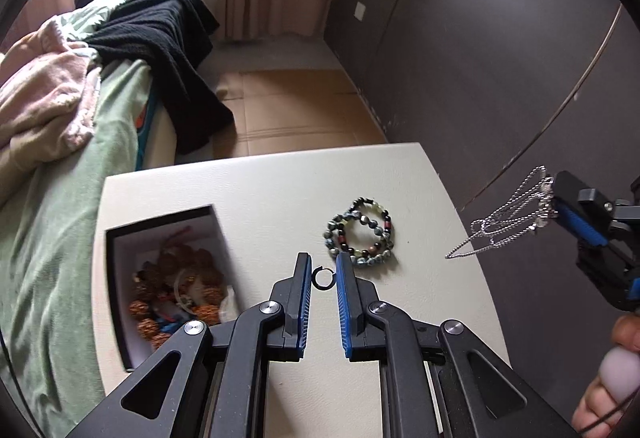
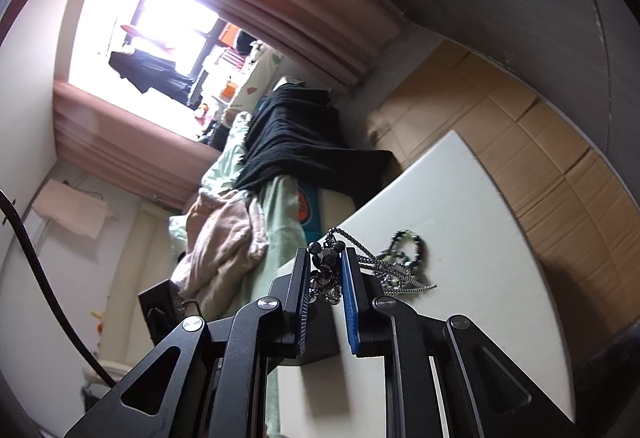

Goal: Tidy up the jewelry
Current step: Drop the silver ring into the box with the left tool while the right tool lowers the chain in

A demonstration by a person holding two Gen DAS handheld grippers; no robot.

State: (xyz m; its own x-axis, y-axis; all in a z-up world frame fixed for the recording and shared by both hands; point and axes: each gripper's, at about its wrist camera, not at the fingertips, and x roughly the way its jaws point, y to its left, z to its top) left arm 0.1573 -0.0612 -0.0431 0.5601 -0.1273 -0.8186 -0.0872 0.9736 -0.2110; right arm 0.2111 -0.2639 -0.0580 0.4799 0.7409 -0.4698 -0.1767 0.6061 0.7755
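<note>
In the left wrist view my left gripper (image 1: 323,270) is shut on a small dark ring (image 1: 322,277), held between its blue pads just above the white table (image 1: 420,302). Two beaded bracelets (image 1: 362,234) lie on the table just beyond it. An open box (image 1: 120,258) with brown beaded jewelry (image 1: 180,290) sits to the left. My right gripper (image 1: 560,206) is raised at the right edge, shut on a silver chain necklace (image 1: 504,226) that hangs down. In the right wrist view the right gripper (image 2: 326,262) grips the necklace's dark pendant (image 2: 326,270); the bracelets (image 2: 404,246) lie behind.
A bed with a green sheet (image 1: 60,238), a pink blanket (image 1: 40,98) and a black knitted garment (image 1: 168,46) stands left of the table. A dark wall panel (image 1: 500,58) runs along the right. Tan floor (image 1: 288,110) lies beyond the table's far edge.
</note>
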